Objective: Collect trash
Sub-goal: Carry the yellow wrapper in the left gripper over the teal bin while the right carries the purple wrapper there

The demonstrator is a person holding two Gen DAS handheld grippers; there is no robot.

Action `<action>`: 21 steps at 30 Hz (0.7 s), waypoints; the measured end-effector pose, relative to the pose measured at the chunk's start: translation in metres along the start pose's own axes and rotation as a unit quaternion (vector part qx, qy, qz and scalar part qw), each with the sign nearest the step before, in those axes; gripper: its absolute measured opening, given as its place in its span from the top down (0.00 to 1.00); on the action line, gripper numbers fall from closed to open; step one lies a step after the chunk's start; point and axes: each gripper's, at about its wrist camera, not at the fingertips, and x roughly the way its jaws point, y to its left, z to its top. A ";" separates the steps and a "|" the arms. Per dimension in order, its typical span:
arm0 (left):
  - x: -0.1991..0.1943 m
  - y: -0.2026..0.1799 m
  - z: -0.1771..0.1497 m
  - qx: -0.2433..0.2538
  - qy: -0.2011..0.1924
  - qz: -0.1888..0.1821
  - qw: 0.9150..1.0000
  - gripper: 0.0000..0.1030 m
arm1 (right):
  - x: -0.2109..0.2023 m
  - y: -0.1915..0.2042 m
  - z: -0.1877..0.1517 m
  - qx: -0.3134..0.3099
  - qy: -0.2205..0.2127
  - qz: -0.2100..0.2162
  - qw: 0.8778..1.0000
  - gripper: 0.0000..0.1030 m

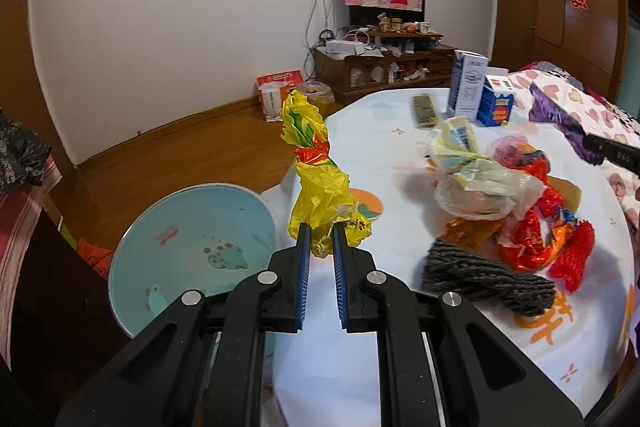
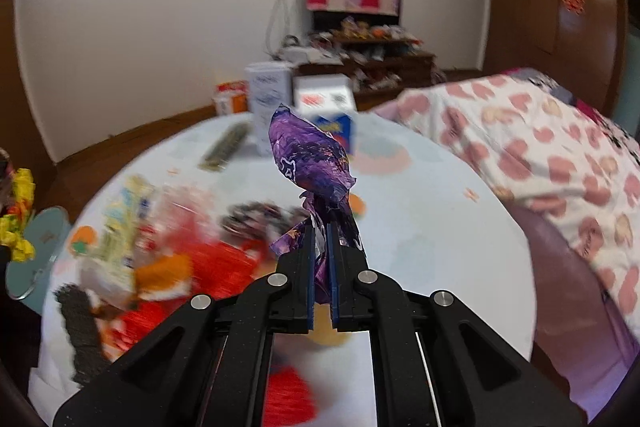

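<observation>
I am holding a crumpled yellow wrapper point(image 1: 320, 187) in my left gripper point(image 1: 321, 227); its blue pads point(image 1: 305, 267) are pinching the lower end of the wrapper, and the rest of it is standing up above the fingertips. The wrapper is hanging in the air over the left edge of the tabletop point(image 1: 360, 347), just beside a round light blue basin point(image 1: 192, 247) that is sitting lower, next to the table.

In my right gripper point(image 2: 320, 227) I am holding a purple foil wrapper point(image 2: 312, 163). The jaws are pressed together on its twisted lower part, and the wide part is standing above them, lifted clear of the tabletop point(image 2: 420, 247). In the left wrist view this purple wrapper point(image 1: 556, 115) is showing at the right side, above the table.

More trash is still lying on the white cloth of the tabletop: a pale bag with a round lid or cup point(image 1: 472, 187), red and orange wrappers point(image 1: 540, 235), a red net point(image 1: 572, 259) and a grey knitted piece point(image 1: 488, 279). Farther back a white carton point(image 1: 468, 87), a small blue box point(image 1: 498, 103) and a dark flat bar point(image 1: 424, 111) are standing or lying near the far edge. To the right a bed cover with pink hearts point(image 2: 540, 147) is lying beside the table. The right wrist view is blurred.
</observation>
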 end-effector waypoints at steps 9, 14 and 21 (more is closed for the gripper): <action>0.006 0.032 -0.005 -0.023 0.012 0.028 0.999 0.89 | 0.000 0.068 0.013 -0.050 -0.020 0.061 0.997 0.94; 0.003 0.047 -0.007 -0.036 0.007 0.043 0.998 0.89 | 0.007 0.103 0.015 -0.075 -0.026 0.091 0.993 0.94; -0.006 0.062 -0.008 -0.052 -0.003 0.057 0.997 0.89 | 0.007 0.152 0.015 -0.105 -0.043 0.140 0.984 0.94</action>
